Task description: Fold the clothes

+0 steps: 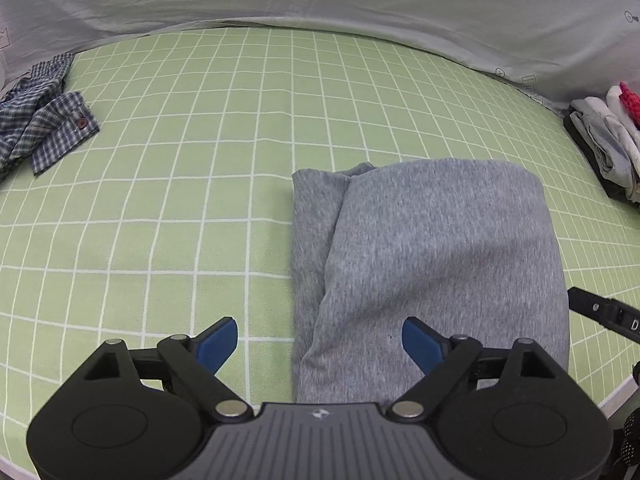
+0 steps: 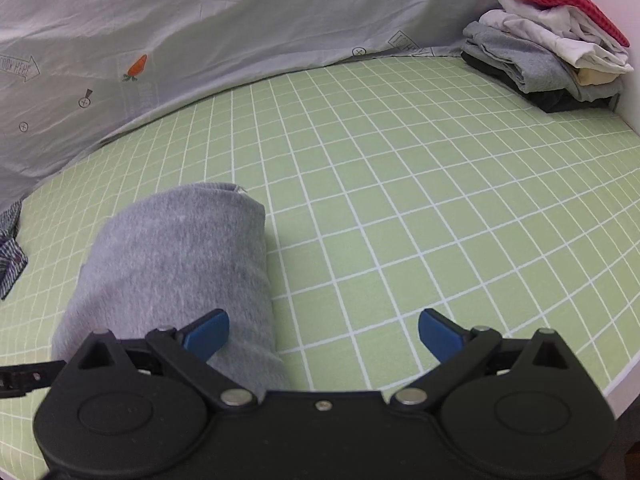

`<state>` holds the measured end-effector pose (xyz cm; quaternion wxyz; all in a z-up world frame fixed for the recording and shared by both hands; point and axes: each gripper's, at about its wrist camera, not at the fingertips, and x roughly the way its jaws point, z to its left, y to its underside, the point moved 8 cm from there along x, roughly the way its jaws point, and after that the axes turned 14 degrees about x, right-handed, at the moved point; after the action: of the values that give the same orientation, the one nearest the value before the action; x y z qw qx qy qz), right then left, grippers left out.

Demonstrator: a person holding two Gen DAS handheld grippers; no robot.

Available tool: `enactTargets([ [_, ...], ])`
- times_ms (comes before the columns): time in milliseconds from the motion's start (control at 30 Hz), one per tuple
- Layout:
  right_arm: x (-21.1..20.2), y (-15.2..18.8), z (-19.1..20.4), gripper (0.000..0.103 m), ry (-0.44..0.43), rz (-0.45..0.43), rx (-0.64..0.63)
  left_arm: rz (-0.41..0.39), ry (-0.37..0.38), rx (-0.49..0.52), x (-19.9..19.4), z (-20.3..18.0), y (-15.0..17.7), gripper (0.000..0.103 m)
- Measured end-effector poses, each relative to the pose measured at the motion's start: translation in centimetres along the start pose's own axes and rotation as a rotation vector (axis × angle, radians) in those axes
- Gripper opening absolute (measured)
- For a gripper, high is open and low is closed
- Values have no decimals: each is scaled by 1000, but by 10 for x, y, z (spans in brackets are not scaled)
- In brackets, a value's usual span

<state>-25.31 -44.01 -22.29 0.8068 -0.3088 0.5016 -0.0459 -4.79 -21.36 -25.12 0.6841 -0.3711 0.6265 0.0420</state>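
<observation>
Left claw: released, its blue pads spread wide with nothing between them; it hovers over the near left edge of the grey garment.
Right claw: released too, pads well apart; its left pad sits over the garment's right edge, the right pad over bare sheet.
Grey garment: a grey sweatshirt-like knit, lying folded into a thick oblong bundle on the bed, near the front edge and between the two claws; a narrower under-layer sticks out along its left side.
Done so far: this piece looks folded, and a stack of folded clothes, topped by a red checked item, stands in the far right corner of the bed.
Left to do: likely moving the grey bundle to the stack, then the blue plaid shirt, which lies crumpled at the far left with a buttoned cuff showing.
Surface: green grid-patterned bed sheet, mostly bare between bundle and stack.
Surroundings: a pale printed cloth with carrot motifs hangs along the back.
In the way: nothing lies between the bundle and the stack; the loose under-layer could slip out if the bundle is lifted.
</observation>
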Motion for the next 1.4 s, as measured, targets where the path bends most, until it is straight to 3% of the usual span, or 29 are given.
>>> enactTargets([
  [133, -1, 10, 24, 103, -79, 24, -34, 44, 28, 48, 19, -4, 2, 90],
  [267, 15, 31, 44, 103, -59, 89, -117, 78, 55, 73, 32, -5, 5, 90],
  [633, 56, 43, 50, 103, -50, 222, -4, 38, 66, 176, 46, -10, -3, 93],
  [667, 56, 44, 51, 103, -48, 225, -2, 32, 68, 172, 46, -10, -3, 92],
  [733, 57, 46, 52, 102, -44, 230, 1, 9, 97, 143, 43, -10, -8, 73],
  [800, 55, 47, 55, 97, -57, 237, -11, 0, 150, 88, 42, -11, -12, 54],
  [867, 53, 47, 56, 87, -79, 240, -12, -2, 166, 52, 42, -14, -15, 46],
  [933, 49, 47, 57, 72, -98, 241, -13, -9, 176, 41, 41, -18, -17, 31],
  [1000, 45, 45, 58, 56, -120, 235, -20, -19, 185, 30, 38, -22, -20, 24],
  [1067, 38, 43, 59, 39, -144, 219, -35, -24, 198, 21, 35, -28, -25, 22],
  [1133, 31, 39, 57, 33, -158, 197, -55, -33, 207, 11, 30, -34, -33, 20],
  [1267, 12, 18, 42, 29, -164, 117, -74, -78, 242, 18, 18, -64, -55, 19],
  [1400, -2, -13, 7, 29, -164, 64, -12, -125, 279, 68, 4, -112, -79, 19],
])
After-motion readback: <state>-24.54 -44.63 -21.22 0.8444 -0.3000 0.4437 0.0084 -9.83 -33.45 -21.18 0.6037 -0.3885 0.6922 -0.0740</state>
